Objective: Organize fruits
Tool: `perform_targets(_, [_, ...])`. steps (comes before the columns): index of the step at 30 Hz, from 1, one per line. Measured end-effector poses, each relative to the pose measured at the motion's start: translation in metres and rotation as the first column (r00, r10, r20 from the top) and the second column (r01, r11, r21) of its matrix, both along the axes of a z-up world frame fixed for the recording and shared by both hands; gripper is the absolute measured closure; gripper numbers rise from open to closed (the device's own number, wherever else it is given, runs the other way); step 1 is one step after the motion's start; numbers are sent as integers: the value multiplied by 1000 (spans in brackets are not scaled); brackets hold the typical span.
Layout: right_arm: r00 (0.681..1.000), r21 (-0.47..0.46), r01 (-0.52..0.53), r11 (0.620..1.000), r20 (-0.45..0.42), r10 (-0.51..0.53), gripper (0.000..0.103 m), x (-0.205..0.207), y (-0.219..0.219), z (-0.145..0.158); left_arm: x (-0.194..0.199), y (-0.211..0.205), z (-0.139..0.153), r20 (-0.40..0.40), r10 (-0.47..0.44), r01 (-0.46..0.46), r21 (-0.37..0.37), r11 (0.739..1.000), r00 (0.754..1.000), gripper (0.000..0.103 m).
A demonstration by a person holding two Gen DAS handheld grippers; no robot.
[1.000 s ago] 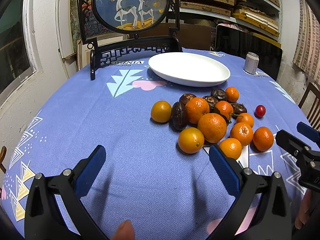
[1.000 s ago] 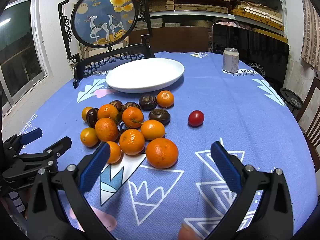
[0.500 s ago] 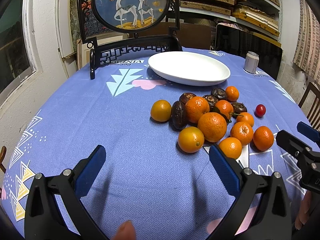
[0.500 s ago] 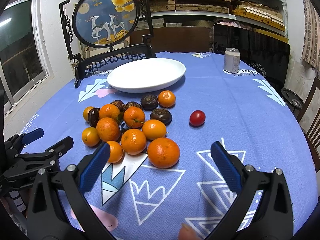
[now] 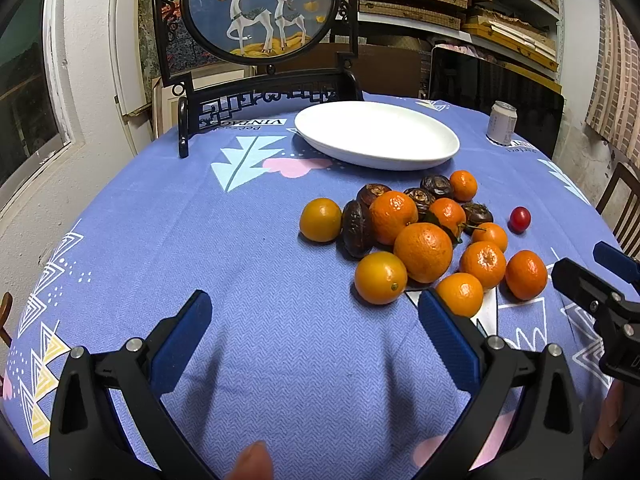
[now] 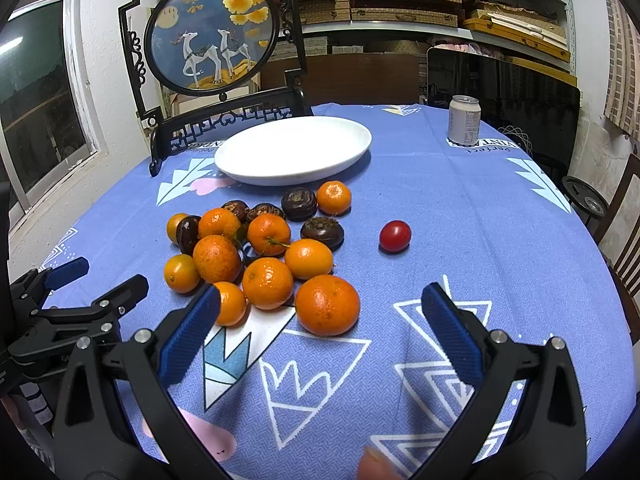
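Nothing is being gripped: the left gripper (image 5: 312,318) is being held spread wide, short of the fruit pile (image 5: 424,236), which is lying ahead and rightward. The right gripper (image 6: 320,322), equally agape, is being aimed straight at the nearest orange (image 6: 327,305), with the empty plate (image 6: 294,151) beyond.

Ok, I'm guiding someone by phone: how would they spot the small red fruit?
Start at the white plate in the middle of the blue tablecloth. Nearer than it lies a heap of oranges. The small red fruit sits alone to the heap's right, touching nothing, the only red one.
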State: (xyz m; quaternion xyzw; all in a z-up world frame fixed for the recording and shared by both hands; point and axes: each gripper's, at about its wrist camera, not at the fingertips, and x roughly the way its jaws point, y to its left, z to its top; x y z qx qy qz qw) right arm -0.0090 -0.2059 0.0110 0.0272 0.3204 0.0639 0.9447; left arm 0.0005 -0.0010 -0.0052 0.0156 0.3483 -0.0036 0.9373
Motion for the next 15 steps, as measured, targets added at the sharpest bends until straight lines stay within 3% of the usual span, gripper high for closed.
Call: perform_targets(15, [1000, 2, 0, 1000, -1, 0, 2, 0, 0, -1, 1, -4, -2, -8, -2, 2, 4, 1000, 1000, 1])
